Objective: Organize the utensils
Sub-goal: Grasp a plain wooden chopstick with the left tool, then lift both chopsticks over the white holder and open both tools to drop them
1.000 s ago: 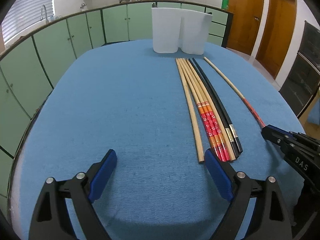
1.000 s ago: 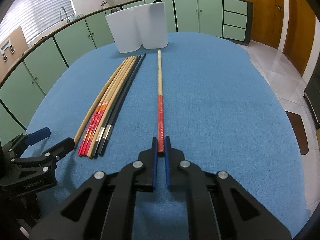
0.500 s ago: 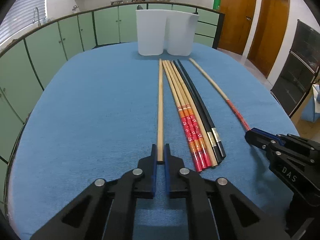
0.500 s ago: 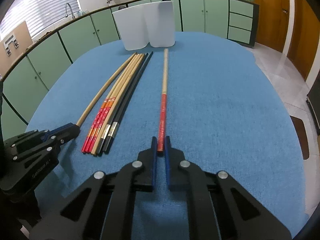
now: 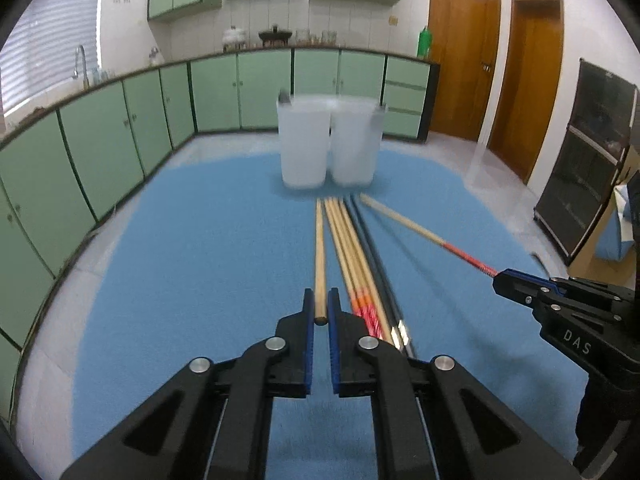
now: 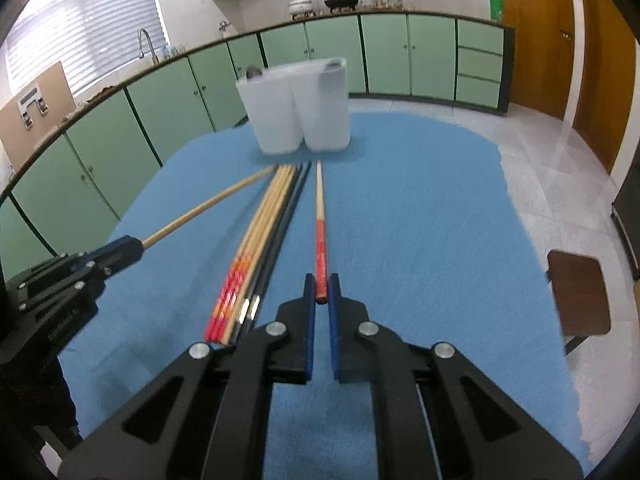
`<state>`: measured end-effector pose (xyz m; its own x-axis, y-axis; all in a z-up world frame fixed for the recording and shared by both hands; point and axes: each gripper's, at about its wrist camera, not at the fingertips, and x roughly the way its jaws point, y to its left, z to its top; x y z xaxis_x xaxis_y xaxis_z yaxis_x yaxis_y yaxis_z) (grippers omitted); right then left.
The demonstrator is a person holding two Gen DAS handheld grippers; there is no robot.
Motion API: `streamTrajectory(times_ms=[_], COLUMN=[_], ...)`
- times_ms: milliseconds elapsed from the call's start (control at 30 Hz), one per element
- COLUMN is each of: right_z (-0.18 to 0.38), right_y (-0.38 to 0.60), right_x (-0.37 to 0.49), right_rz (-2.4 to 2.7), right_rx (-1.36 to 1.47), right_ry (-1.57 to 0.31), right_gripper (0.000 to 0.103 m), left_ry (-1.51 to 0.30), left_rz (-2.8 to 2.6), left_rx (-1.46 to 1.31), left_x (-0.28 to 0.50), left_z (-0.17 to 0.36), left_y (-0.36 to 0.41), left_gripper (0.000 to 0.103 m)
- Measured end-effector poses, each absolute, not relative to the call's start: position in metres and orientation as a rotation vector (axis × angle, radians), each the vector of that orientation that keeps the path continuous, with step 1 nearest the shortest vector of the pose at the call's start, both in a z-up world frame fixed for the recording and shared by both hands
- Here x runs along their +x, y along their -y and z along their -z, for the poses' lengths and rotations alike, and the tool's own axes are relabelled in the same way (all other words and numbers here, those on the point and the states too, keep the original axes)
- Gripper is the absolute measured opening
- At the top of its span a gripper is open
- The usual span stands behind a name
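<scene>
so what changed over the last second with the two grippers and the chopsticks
The left gripper went from open to shut on the plain wooden chopstick. Both grippers then lifted, raising it and the red-handled chopstick held by the right gripper off the blue cloth. The other chopsticks and white holder stayed put.

White letters "DAS" on the side of the right gripper (image 5: 500,282), other lettering blurred
</scene>
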<state>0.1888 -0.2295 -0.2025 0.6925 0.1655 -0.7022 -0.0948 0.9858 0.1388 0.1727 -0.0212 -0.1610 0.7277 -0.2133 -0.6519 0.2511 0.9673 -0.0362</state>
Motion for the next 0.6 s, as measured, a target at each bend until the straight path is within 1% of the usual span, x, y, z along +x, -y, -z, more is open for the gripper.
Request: streamTrajectory(times_ms=[333,600], right_z=[0.117,0.074], right_y=[0.247,0.253], right_x=[0.201,0.236], right_rz=[-0.186,-0.221], right_rx=[0.135,0.113], right_ry=[-0.627,-0.603], right_gripper=[0.005,0.005], left_ry=[-0.542,-0.51], left_rz=[0.285,0.323], left_rx=[0.035,0.031], left_x=[0.188,0.215], left_z=[0.085,0.059], left_y=[0.023,0.027], left_gripper=[0.007,0.007])
